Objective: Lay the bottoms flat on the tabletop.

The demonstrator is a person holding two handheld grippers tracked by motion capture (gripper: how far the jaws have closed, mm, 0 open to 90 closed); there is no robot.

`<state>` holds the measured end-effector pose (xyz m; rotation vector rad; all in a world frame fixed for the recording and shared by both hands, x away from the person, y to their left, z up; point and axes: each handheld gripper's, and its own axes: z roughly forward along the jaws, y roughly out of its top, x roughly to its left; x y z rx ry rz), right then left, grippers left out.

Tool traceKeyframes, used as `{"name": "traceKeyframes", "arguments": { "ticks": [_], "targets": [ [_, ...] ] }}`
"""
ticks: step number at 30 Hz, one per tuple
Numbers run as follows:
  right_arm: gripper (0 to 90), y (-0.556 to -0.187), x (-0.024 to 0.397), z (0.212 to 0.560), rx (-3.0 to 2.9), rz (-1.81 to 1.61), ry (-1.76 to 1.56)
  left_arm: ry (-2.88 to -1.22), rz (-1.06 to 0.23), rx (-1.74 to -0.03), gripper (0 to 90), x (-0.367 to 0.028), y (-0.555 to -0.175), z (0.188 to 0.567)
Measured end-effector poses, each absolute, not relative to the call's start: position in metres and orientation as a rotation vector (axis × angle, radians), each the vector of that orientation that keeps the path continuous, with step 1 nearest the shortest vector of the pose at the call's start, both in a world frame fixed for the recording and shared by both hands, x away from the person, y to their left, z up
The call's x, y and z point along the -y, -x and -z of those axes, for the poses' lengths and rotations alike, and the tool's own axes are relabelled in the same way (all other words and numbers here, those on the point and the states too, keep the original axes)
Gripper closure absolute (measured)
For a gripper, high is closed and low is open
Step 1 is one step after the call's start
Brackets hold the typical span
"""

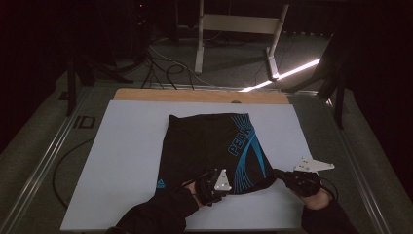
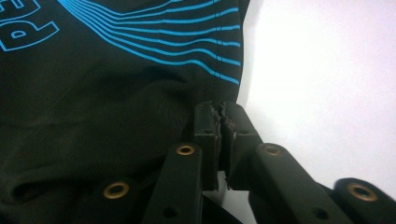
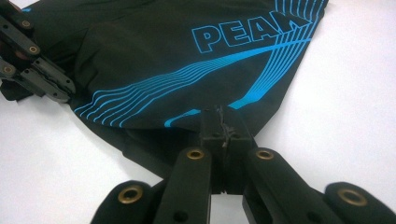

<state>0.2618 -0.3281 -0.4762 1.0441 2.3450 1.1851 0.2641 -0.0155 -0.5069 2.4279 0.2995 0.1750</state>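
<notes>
- Shorts (image 1: 214, 146), black with blue lines and "PEAK" lettering, are lying flat on the white board (image 1: 126, 161), nearer its front edge than its back.
- The left gripper (image 2: 222, 114) is pinching the fabric at the shorts' near hem, jaws closed on it.
- The right gripper (image 3: 223, 122) is clamping the hem's near right corner, jaws closed on the cloth.
</notes>
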Motion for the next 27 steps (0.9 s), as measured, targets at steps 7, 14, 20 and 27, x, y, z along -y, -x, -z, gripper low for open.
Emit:
{"name": "traceKeyframes", "arguments": {
  "ticks": [7,14,20,27],
  "targets": [
    [90.0,-0.260,0.329,0.472,-2.330,-1.194,-1.052,-2.327,-0.016,-0.393,87.7,0.004,-0.267,0.487],
    [90.0,-0.254,0.334,0.470,-2.333,-1.186,-1.047,-2.285,0.000,-0.424,87.4,-0.006,-0.264,0.475],
    [90.0,-0.252,0.337,0.481,-2.399,-1.128,-1.056,-2.319,0.015,-0.403,87.1,0.000,-0.258,0.488],
    [90.0,-0.250,0.341,0.493,-2.469,-1.091,-1.084,-2.347,0.014,-0.373,86.6,0.004,-0.256,0.496]
  ]
}}
